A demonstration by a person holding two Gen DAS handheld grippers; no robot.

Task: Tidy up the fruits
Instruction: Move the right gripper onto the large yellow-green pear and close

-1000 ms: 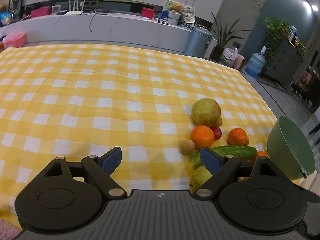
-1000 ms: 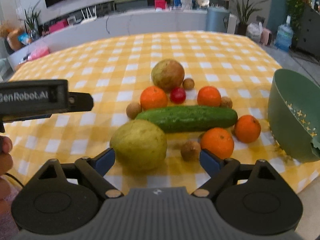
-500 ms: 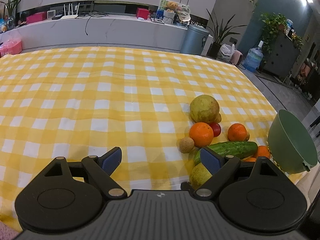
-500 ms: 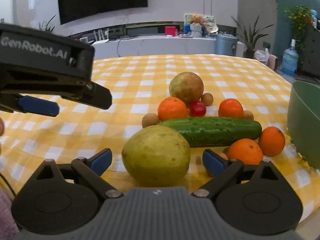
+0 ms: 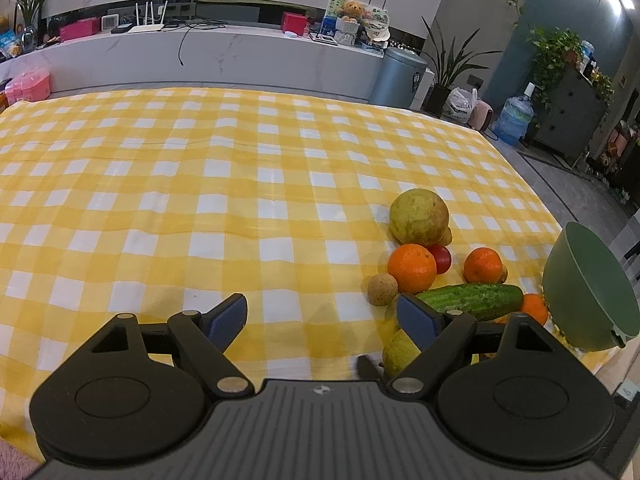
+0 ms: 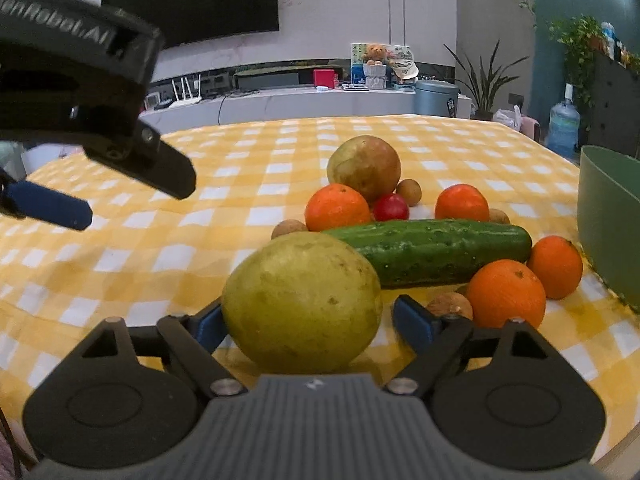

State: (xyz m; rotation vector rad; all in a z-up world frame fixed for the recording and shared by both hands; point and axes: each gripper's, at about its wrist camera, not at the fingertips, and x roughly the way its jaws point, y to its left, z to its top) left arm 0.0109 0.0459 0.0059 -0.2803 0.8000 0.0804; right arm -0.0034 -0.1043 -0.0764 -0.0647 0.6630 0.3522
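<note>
A pile of fruit lies on the yellow checked tablecloth (image 5: 240, 208). A large yellow-green pear (image 6: 302, 302) sits between the open jaws of my right gripper (image 6: 308, 322), which is low over the table. Behind it lie a cucumber (image 6: 432, 248), several oranges (image 6: 506, 292), a second pear (image 6: 364, 166), a red fruit (image 6: 391, 207) and small brown longans (image 6: 450, 306). A green bowl (image 6: 612, 220) stands tilted at the right. My left gripper (image 5: 320, 316) is open and empty, raised left of the pile; it also shows in the right wrist view (image 6: 80, 120).
The table's right edge runs just past the green bowl (image 5: 588, 292). A grey counter (image 5: 200, 52) with boxes, a bin, plants and a water bottle stands beyond the far edge of the table.
My right gripper has dropped lower and moved forward, so the near pear now sits between its jaws. My left gripper has risen a little.
</note>
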